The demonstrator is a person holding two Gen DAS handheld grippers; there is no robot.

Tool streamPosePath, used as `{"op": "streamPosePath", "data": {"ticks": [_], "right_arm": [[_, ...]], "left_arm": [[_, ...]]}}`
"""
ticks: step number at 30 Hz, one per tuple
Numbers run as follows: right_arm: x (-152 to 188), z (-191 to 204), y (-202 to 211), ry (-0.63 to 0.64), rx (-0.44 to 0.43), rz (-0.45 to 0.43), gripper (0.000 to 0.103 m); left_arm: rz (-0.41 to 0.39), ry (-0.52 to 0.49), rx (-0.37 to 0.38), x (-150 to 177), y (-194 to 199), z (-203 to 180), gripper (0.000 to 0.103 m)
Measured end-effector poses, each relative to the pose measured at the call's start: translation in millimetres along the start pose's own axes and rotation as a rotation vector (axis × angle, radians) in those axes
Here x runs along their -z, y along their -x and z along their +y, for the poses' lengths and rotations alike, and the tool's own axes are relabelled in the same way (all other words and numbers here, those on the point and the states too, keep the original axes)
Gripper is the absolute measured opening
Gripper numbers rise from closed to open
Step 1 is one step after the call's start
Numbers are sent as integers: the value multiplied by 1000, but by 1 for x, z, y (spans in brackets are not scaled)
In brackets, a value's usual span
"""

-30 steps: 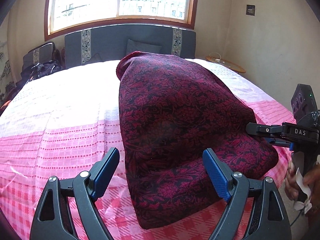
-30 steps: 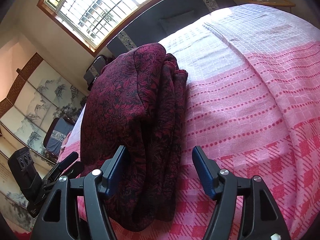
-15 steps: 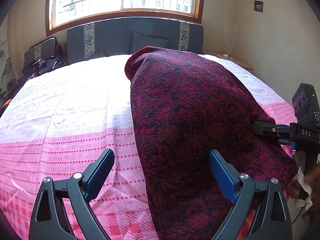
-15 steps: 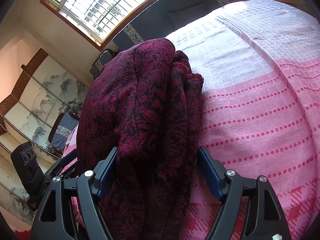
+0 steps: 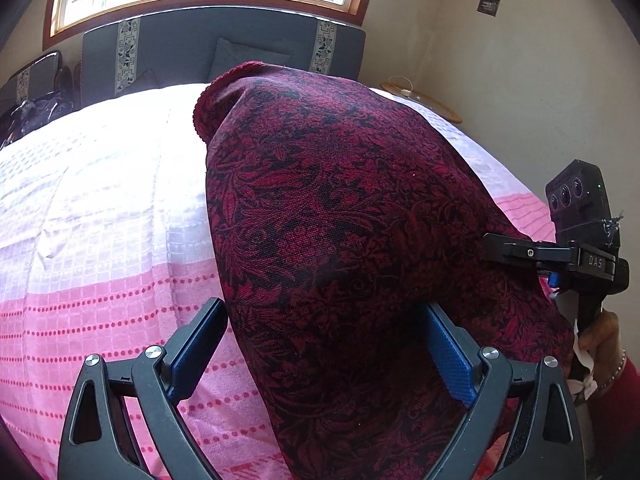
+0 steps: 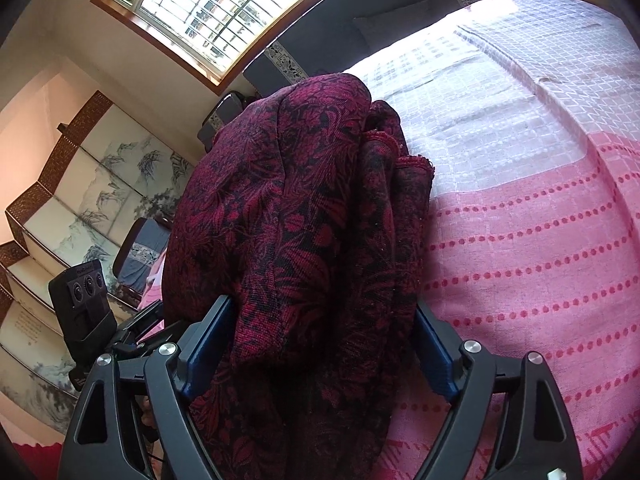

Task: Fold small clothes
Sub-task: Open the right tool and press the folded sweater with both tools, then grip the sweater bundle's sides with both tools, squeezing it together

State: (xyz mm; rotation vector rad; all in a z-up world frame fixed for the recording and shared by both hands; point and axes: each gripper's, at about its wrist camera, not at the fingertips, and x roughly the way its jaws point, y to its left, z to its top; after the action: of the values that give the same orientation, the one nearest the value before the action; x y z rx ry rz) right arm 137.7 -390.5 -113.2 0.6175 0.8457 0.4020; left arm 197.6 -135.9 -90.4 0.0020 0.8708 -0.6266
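A dark red floral garment [image 5: 340,220] lies folded lengthwise on the pink and white bedspread [image 5: 100,220]. My left gripper [image 5: 324,320] stands wide open over its near end; the left finger is clear on the spread and the right finger [image 5: 452,356] rests on the cloth. In the right wrist view the garment [image 6: 300,200] shows its stacked fold edges. My right gripper [image 6: 322,312] straddles that end, jaws opening, with bunched cloth filling the gap between them. Each gripper shows in the other's view: the right gripper [image 5: 560,256] at the garment's right side, the left gripper [image 6: 100,312] at its left.
A dark padded headboard [image 5: 224,36] with a cushion stands under the window. A round side table [image 5: 420,100] sits by the right wall. A person's hand [image 5: 600,332] holds the right tool. A painted folding screen [image 6: 80,200] lines the left wall.
Both grippers have moved forward over the garment's near end, which now fills more of each view. The right jaws have widened around the folded edge.
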Motion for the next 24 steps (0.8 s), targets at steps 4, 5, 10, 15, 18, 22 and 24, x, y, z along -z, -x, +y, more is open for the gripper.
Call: {"op": "streamPosePath", "data": {"ticks": [4,5,10,15,18,22,24], "right_arm": [[-3,-3,-1,5,-5,4,83],[-2,-3,-1,6,-5,4,83],[-1,0,-4,11,-5,6,86],[1,3,-5,21,-6,4,91],[2,4,-4,29,-12,5,94],[2,8,-7,47,-30,23,100],[1,10,-9,52,-31,30,102]], "left_arm": [[17,15,81,-6,-8,7,95],[18,27,108,-8,-9,11,95],[6,107,254,-15,-15,37,95],[-3,191,377,-16,-20,61,95],[14,257,437,-16,-30,73,95],[34,224,442,-21,-34,70,95],[36,214,441,-21,-36,64,95]]}}
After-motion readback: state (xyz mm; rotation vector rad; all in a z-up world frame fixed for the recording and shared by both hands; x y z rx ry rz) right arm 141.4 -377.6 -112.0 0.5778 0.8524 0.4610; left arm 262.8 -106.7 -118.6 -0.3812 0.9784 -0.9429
